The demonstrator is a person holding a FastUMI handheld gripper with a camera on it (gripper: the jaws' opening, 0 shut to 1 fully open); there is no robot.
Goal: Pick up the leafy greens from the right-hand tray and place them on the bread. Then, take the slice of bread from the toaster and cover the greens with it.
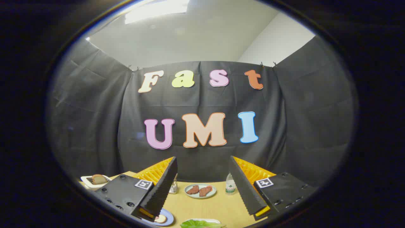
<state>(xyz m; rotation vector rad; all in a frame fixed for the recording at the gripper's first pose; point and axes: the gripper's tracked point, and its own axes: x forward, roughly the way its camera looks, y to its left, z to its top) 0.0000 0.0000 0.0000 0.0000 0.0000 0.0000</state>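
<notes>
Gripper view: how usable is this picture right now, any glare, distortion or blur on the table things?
Gripper view: strong fisheye bending, the table curved; bright ceiling light overhead but no glare on the table; plate of meat and bottle small yet fairly sharp; leafy greens cut off below the open gripper; toaster squeezed at the rim.

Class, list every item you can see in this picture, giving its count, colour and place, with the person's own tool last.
Toaster: one, white, far left beyond the left finger, brown bread slice in it.
Plate: one, pale green, beyond the fingers, two reddish-brown meat pieces on it.
Bottle: one, clear, beside that plate.
Blue plate: one, under the left finger, bread on it.
Leafy greens: one bunch, green, on a white tray nearest the camera.
Table: one, light wood.
Tongs: one pair, open, held above the table.
</notes>
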